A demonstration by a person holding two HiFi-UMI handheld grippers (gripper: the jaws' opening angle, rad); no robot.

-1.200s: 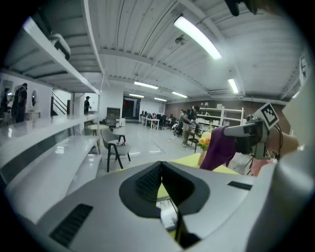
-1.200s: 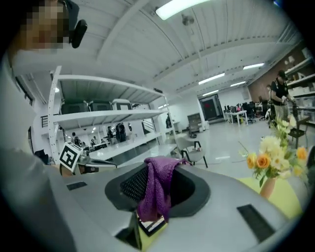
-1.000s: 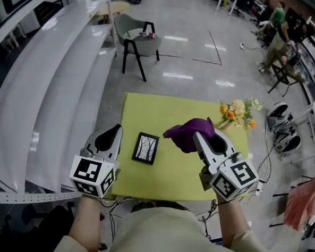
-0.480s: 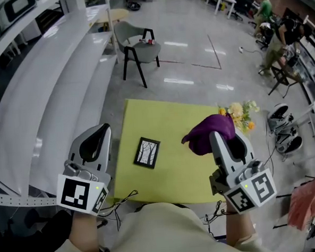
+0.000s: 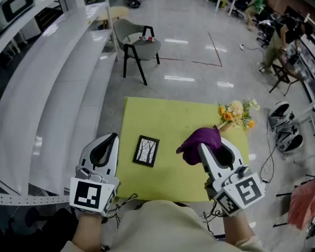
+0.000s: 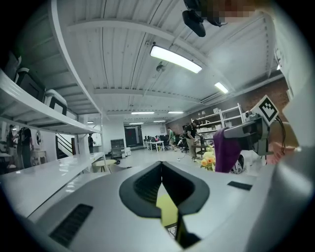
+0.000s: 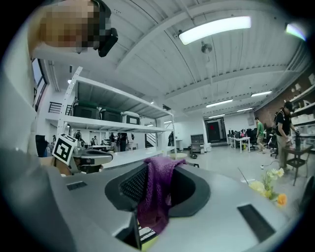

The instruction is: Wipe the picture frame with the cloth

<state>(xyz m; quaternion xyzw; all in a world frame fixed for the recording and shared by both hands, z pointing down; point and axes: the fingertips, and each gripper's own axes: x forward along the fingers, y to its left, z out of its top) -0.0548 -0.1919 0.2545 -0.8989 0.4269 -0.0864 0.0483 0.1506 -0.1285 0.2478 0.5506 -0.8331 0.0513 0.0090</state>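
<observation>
– Picture frame (image 5: pixel 147 150) is lying flat on the yellow desk (image 5: pixel 162 117), left of middle, going by the head view. Nothing is touching it.
– And the cloth (image 5: pixel 197 144)?
– Purple, and hanging bunched from the right tongs (image 5: pixel 215 148), up over the desk and to the right of the frame, apart from it. The left tongs (image 5: pixel 109 140) are hovering by the desk's left edge, near the frame but not on it.
– What is the left gripper view giving you?
– The left tongs (image 6: pixel 161 184) are pressing closed on themselves with nothing between them. Only a sliver of yellow desk is showing below the seam. Off to the side the cloth (image 6: pixel 224 150) is dangling.
– And the right gripper view?
– The right tongs (image 7: pixel 147 197) are clamping the cloth (image 7: pixel 156 189), which is draping limp over them in soft folds.
– How is the frame going to handle?
– I'm guessing it is light and stiff, with a smooth face that may be glass, so fragile. It will likely be skating on the desk under a wipe. I'd be pinning it by a dark border edge or corner with the left tongs, never the face, while the cloth is passing over lightly.
</observation>
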